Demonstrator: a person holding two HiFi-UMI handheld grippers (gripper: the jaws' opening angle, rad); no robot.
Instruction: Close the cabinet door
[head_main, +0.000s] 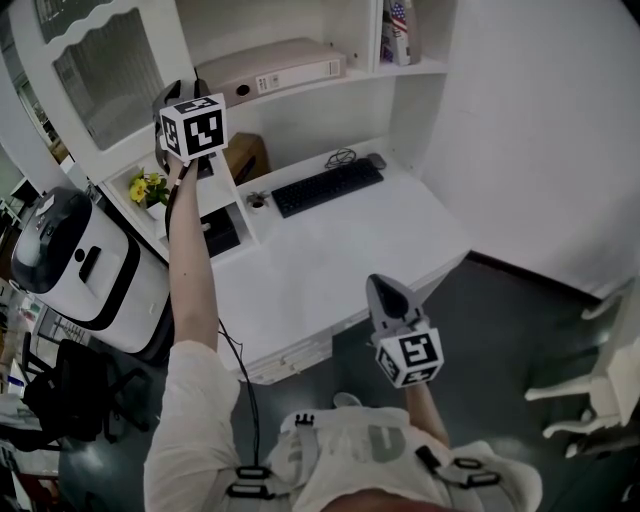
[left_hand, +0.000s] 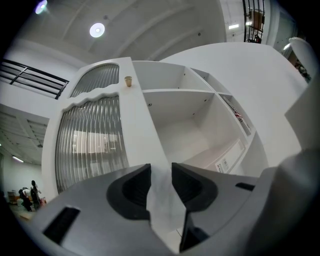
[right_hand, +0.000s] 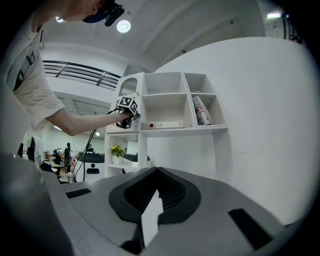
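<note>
Nearest, low by the front edge of the worktop (head_main: 340, 250): right gripper (right_hand: 156, 171), idle, fingers clenched together on nothing. Farther up and out, at arm's reach: left gripper (left_hand: 161, 175), fingers grasping the free edge of the door (left_hand: 90, 145) — ribbed glass panel to the left of the grip, white frame pinched between them. Beyond that, cabinet (left_hand: 185, 125) wide open, inside in full view, door swung well clear of its front. Judged so: grasp made, closing hardly begun. Left to do — swing the door round across the opening, press it flush, then release.
</note>
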